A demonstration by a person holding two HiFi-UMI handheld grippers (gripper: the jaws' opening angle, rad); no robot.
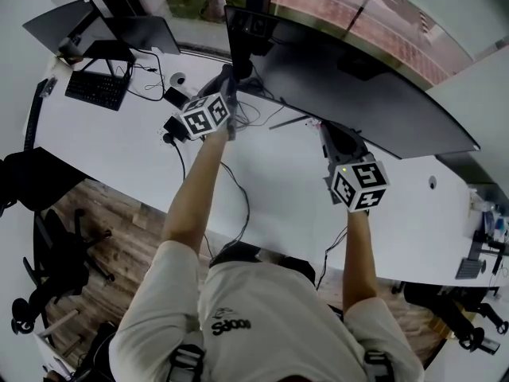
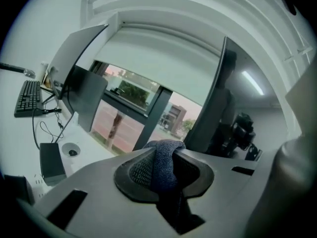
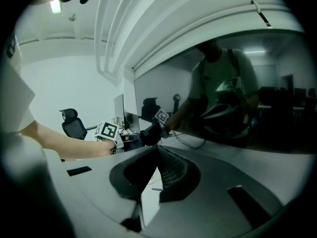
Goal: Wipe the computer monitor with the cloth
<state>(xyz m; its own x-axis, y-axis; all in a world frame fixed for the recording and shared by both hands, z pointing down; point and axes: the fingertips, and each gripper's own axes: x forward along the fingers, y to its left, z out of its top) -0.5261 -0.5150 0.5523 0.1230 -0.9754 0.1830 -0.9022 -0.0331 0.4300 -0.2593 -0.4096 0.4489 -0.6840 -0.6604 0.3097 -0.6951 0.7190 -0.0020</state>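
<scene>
A wide curved dark monitor [image 1: 358, 86] stands along the back of the white desk [image 1: 119, 150]. My left gripper [image 1: 231, 76] is at the monitor's left end, and its jaws are shut on a dark blue cloth [image 2: 164, 166]. The monitor's edge [image 2: 214, 103] rises just beyond that cloth in the left gripper view. My right gripper [image 1: 332, 138] hovers low in front of the screen's middle, its fingertips together with nothing between them [image 3: 157, 148]. The screen [image 3: 237, 83] fills the right gripper view and reflects the person. The left gripper's marker cube [image 3: 108, 131] shows there close to the screen.
A second monitor [image 1: 67, 22] and a black keyboard [image 1: 97, 88] sit at the desk's far left. Cables [image 1: 238, 189] trail over the desk's front. A black box [image 2: 52, 160] lies on the desk beside a grommet hole. Office chairs [image 1: 48, 245] stand on the wooden floor.
</scene>
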